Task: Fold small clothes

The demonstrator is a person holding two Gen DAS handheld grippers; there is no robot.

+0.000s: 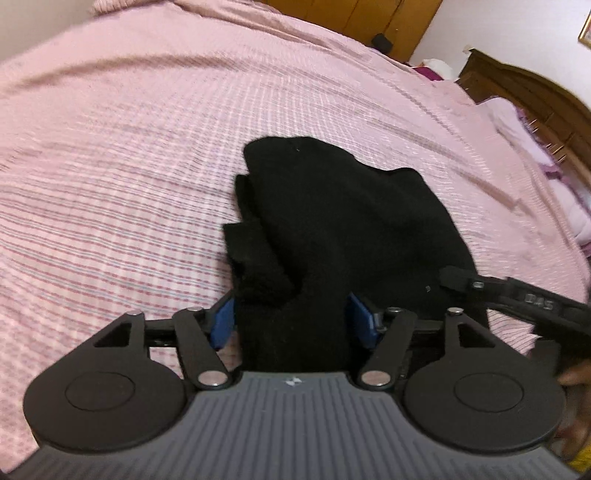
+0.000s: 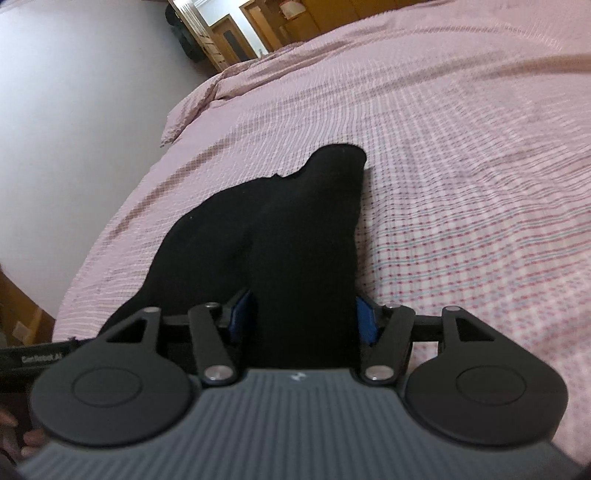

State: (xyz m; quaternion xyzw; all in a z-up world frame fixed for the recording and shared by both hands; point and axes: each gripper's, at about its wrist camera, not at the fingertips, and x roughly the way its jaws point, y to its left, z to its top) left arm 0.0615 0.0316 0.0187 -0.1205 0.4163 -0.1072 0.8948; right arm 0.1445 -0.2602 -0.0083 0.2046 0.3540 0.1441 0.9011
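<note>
Plainly, a black garment [image 1: 340, 221] lies spread on the pink checked bedcover [image 1: 129, 166], and both hand-held grippers sit at its near edge. In the left wrist view the left gripper [image 1: 291, 319] stands with its jaws apart, the blue pads [image 1: 223, 321] showing on either side of a strip of the dark cloth that runs back between them toward the camera. A sliver of bedcover shows between the left pad and the cloth, so that pad stands clear of it; the right pad is close beside the fabric, and whether it touches cannot be told. From there the garment widens and reaches away toward the far middle of the bed, with stepped folds along its left edge. At the right edge of this view part of the right gripper [image 1: 517, 295] reaches in over the garment's right side.

In the right wrist view the right gripper [image 2: 301, 321] is likewise parted, a fold of the same cloth filling the gap between its blue pads [image 2: 365, 321]. The fabric lies against or very near both pads, yet no pinch is visible. The garment stretches ahead to a rounded far end and spreads out to the left, near the bed's edge. A wooden headboard [image 1: 535, 99] and a wooden wardrobe [image 1: 354, 14] stand beyond the bed.
</note>
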